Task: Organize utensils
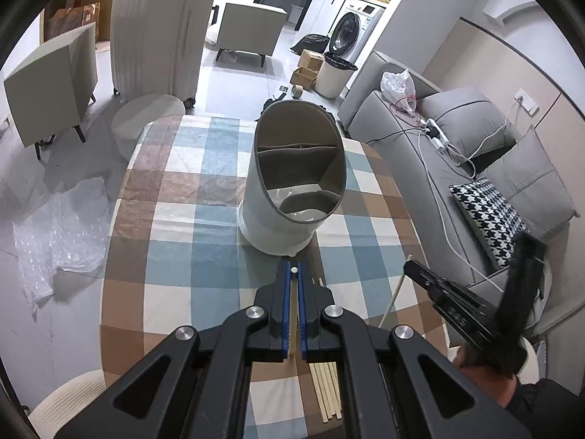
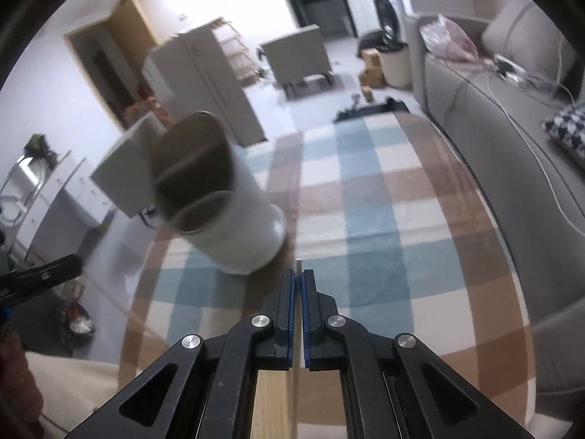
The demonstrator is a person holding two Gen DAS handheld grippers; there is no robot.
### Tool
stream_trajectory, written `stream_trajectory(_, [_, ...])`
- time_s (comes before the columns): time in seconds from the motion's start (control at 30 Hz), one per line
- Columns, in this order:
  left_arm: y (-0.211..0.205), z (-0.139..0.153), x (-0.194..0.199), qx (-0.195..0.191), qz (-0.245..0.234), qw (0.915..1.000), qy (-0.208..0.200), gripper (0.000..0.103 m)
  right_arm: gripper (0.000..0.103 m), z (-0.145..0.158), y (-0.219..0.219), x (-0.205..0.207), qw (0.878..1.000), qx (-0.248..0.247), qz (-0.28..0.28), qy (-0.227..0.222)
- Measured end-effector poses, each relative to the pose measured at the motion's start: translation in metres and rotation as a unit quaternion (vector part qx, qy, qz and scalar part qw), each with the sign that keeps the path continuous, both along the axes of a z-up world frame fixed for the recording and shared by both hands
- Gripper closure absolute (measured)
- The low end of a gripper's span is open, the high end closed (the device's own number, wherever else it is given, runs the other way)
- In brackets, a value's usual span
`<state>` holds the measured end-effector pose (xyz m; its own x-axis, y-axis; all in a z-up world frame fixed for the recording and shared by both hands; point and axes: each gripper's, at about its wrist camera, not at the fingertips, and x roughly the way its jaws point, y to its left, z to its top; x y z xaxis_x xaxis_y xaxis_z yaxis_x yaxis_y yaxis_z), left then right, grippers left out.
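Left gripper (image 1: 294,274) clamped on one chopstick (image 1: 293,270), tip poking out past the pads. Right gripper (image 2: 298,280) pinched on another chopstick (image 2: 298,264). Holder (image 1: 292,183) stands mid-table, just ahead of the left tips. Spare chopsticks (image 1: 329,391) lie near the table's (image 1: 175,256) near edge. Probably light, stiff, slick: grip mid-shaft, or they pivot.

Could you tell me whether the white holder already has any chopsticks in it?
No, the holder shows only bare compartments; chopsticks lie on the table.
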<state>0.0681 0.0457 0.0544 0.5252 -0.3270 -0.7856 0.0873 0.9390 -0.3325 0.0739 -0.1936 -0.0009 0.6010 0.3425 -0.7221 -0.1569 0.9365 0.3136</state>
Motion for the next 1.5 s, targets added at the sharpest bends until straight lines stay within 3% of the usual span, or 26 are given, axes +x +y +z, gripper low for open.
stream_trajectory(0.47, [-0.013,0.034,-0.017,0.029,0.0,0.9994,-0.02,0.103,0.102,0.043,0.021,-0.022,0.993,0.023,0.051,-0.101])
stream_trajectory(0.97, [-0.019,0.07,-0.007,0.053,-0.004,0.9977,-0.043,0.103,0.102,0.069,0.027,-0.021,0.986,0.035,0.077,-0.14])
stream_trajectory(1.27, [-0.006,0.124,0.023,0.046,0.005,0.9949,-0.089,0.103,0.103,0.128,0.034,0.0,0.977,0.021,0.102,-0.187])
stream_trajectory(1.5, [0.009,0.142,0.06,0.03,0.013,0.9933,-0.111,0.103,0.103,0.163,0.052,0.036,0.97,0.026,0.131,-0.205])
